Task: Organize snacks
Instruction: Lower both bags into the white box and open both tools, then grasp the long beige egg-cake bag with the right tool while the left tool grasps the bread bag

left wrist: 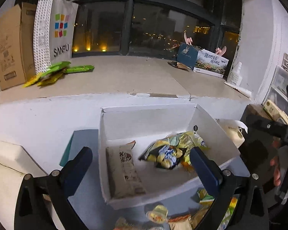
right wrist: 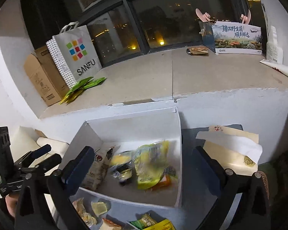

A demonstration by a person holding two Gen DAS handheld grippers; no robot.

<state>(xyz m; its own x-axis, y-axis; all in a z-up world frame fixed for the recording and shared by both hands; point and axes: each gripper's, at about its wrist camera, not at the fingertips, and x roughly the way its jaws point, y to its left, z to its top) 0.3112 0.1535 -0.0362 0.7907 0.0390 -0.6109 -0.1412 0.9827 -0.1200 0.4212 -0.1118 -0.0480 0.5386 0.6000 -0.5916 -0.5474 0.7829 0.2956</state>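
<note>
Both grippers hovered over an open white box (left wrist: 217, 134) on a grey-blue table (left wrist: 84, 140), below a stone sill (left wrist: 124, 76).

Left gripper (left wrist: 142, 164): jaws spread wide, nothing between the pads. Right gripper (right wrist: 146, 164): likewise wide open and empty.

Inside the box lay a beige packet (left wrist: 124, 172) along the left wall and, to the right, blurred yellow, blue-and-white snack bags (left wrist: 169, 153); their print could not be read. More loose snacks (right wrist: 94, 210) lay on the table at the box's near edge.

On the sill, far left, a grey bag marked "SANFU" (right wrist: 80, 55) stood against a brown carton (right wrist: 42, 80), with green packets (right wrist: 84, 85) at its foot. Far right stood a printed box bearing Chinese characters (right wrist: 238, 38). A cream envelope (right wrist: 230, 153) lay right of the white box.
</note>
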